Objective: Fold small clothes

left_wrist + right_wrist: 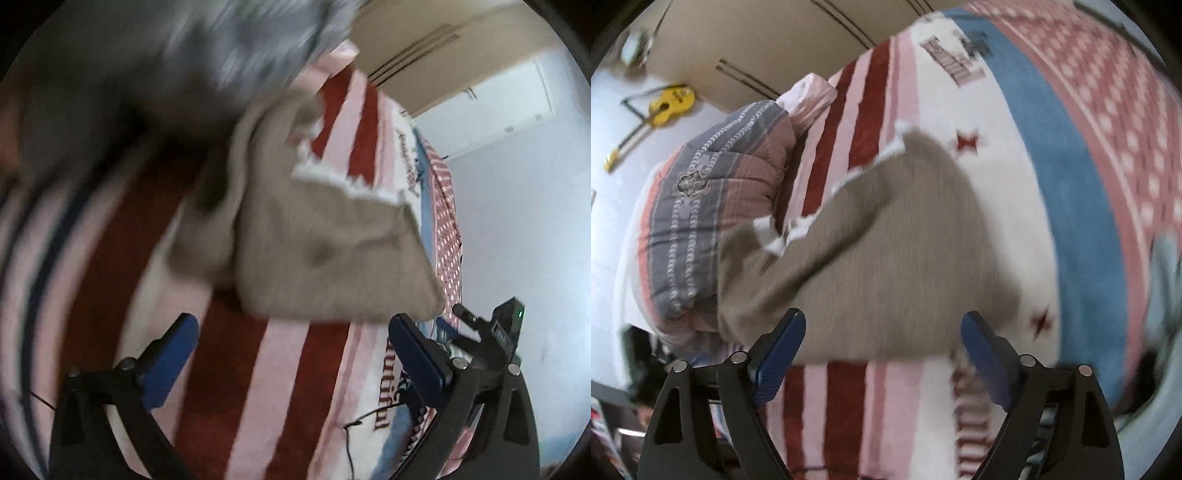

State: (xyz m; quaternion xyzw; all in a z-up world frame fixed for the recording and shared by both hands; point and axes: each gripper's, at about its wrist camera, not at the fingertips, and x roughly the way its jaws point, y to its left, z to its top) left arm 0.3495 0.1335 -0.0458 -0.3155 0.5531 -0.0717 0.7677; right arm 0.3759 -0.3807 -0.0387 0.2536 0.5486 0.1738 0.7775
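Note:
A small taupe garment with a white lace-like trim [325, 251] lies folded on a red, pink and white striped bedspread [122, 258]. In the left wrist view my left gripper [291, 328] is open and empty, its blue fingertips just short of the garment's near edge. In the right wrist view the same garment [879, 258] lies in front of my right gripper [884, 328], which is open and empty with its blue fingers just at the cloth's near edge. Both views are motion-blurred.
A folded grey and pink quilt [713, 206] and a pink pillow [812, 96] lie beyond the garment to the left. The bedspread [1067, 177] has a blue band and a dotted pink border. A yellow guitar [665, 107] hangs on the wall. A wardrobe [436, 48] stands behind.

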